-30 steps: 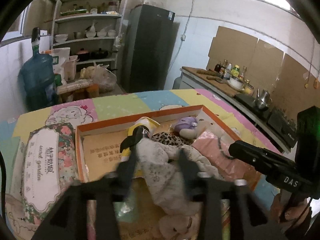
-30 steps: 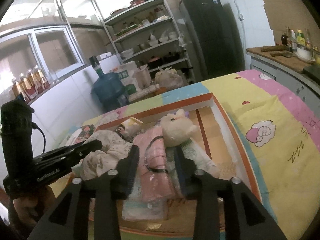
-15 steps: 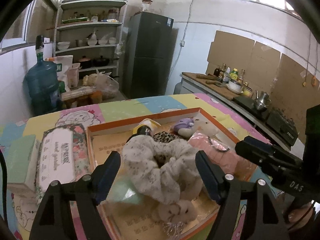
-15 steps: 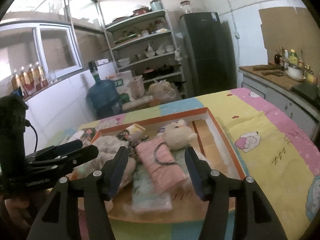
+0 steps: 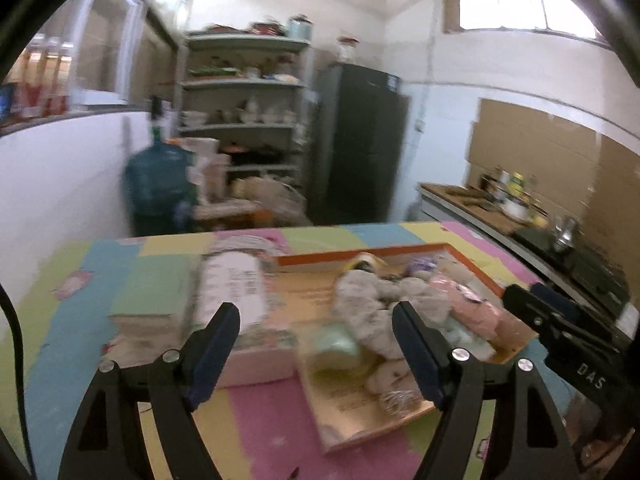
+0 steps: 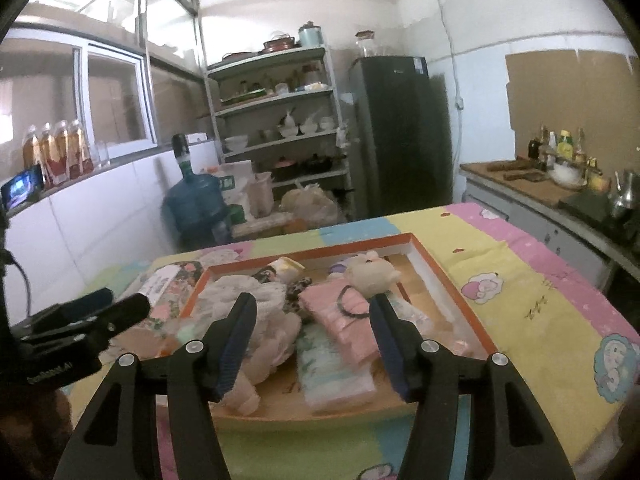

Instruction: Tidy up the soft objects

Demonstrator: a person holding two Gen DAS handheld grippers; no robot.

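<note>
A shallow orange-rimmed box lies on the pastel mat. In it are a grey-white fluffy cloth, a pink folded cloth, a cream plush toy, a leopard-print piece and a pale green pack. My left gripper is open, back from the box's near left side, nothing between its fingers. My right gripper is open in front of the box, clear of the pink cloth. Each view shows the other gripper at its edge.
A floral tissue pack and a flat green box lie left of the orange box. Behind the table are a blue water jug, shelves and a dark fridge. A counter runs along the right.
Both grippers widened their jaws and drew back and up from the box. The fluffy cloth and the pink cloth, earlier between the fingers, now lie free. The left view swung left.
</note>
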